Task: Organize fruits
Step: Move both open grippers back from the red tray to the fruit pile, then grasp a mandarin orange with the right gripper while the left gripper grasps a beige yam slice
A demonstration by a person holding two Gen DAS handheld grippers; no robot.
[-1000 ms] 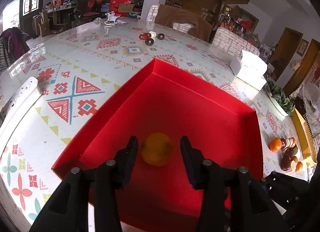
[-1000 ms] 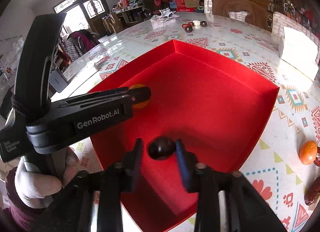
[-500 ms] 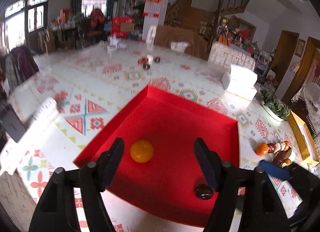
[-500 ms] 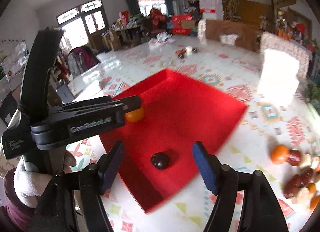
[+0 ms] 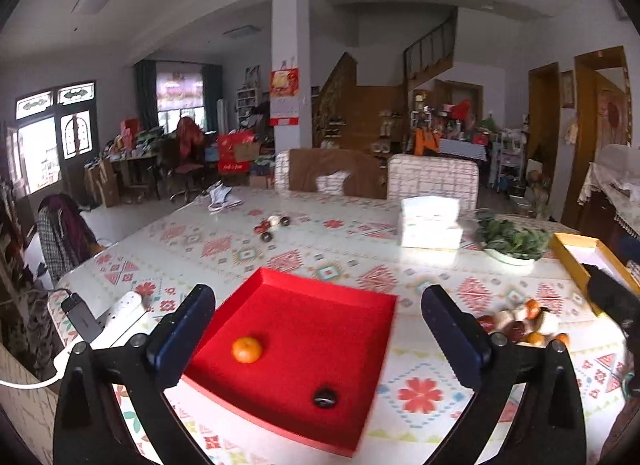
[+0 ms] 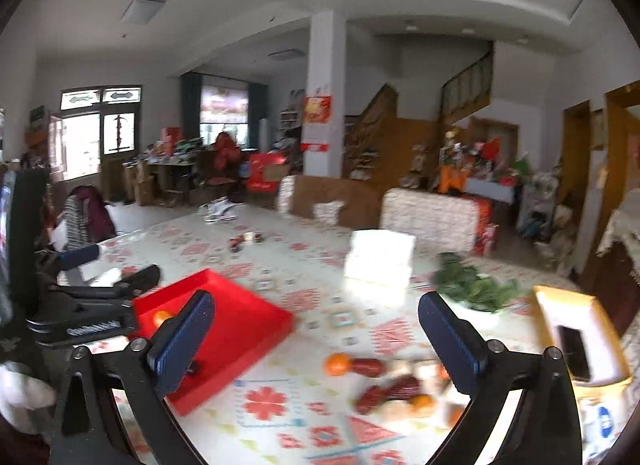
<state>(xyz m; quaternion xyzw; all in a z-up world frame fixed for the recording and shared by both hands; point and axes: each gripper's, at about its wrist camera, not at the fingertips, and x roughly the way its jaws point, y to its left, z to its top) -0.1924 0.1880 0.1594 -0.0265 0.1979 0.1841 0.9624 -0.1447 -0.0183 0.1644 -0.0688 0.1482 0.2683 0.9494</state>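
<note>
A red tray [image 5: 360, 301] lies on the patterned table. In it sit an orange mandarin [image 5: 247, 349] and a dark round fruit [image 5: 325, 397]. My left gripper [image 5: 318, 339] is open and empty, raised above and in front of the tray. My right gripper [image 6: 316, 339] is open and empty, raised over the table right of the tray [image 6: 256, 329]. A pile of loose fruits [image 6: 384, 385], mandarins and red dates, lies on the table below it; the pile also shows in the left wrist view [image 5: 524, 325]. The left gripper's body [image 6: 80, 305] shows at the left of the right wrist view.
A white tissue box [image 5: 430, 223] and a dish of green leaves [image 5: 510, 241] stand behind the tray. A yellow box [image 6: 576, 341] sits at the right. A white power strip [image 5: 120, 315] lies at the left edge. Small dark items [image 5: 274, 225] lie far back.
Both grippers let go of their fruits in the tray, opened wide, and rose back away from it. The right gripper swung right toward the loose fruit pile.
</note>
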